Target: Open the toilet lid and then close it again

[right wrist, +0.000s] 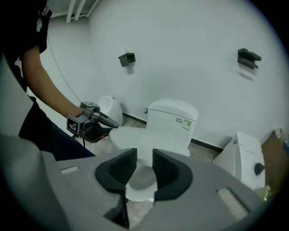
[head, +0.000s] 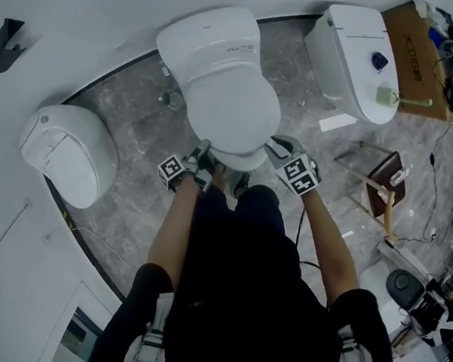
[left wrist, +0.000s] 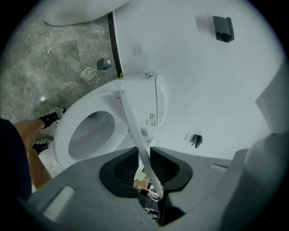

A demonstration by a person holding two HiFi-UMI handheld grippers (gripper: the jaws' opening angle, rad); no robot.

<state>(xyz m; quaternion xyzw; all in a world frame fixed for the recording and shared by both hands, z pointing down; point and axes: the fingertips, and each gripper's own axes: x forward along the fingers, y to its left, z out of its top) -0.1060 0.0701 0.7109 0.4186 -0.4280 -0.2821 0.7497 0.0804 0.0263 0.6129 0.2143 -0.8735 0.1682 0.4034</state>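
While ajar, lid [head: 232, 114] lengthwise toward tank [head: 210, 37]

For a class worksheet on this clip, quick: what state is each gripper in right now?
Left gripper: jaws closed on the toilet lid edge.
Right gripper: jaws open, nothing between them.

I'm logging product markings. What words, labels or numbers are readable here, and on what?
No text here can be quoted.
Tank label: print too small to read.
Cardboard box: dark print, too blurred to read.
Marker cubes: square patterns only, no words.
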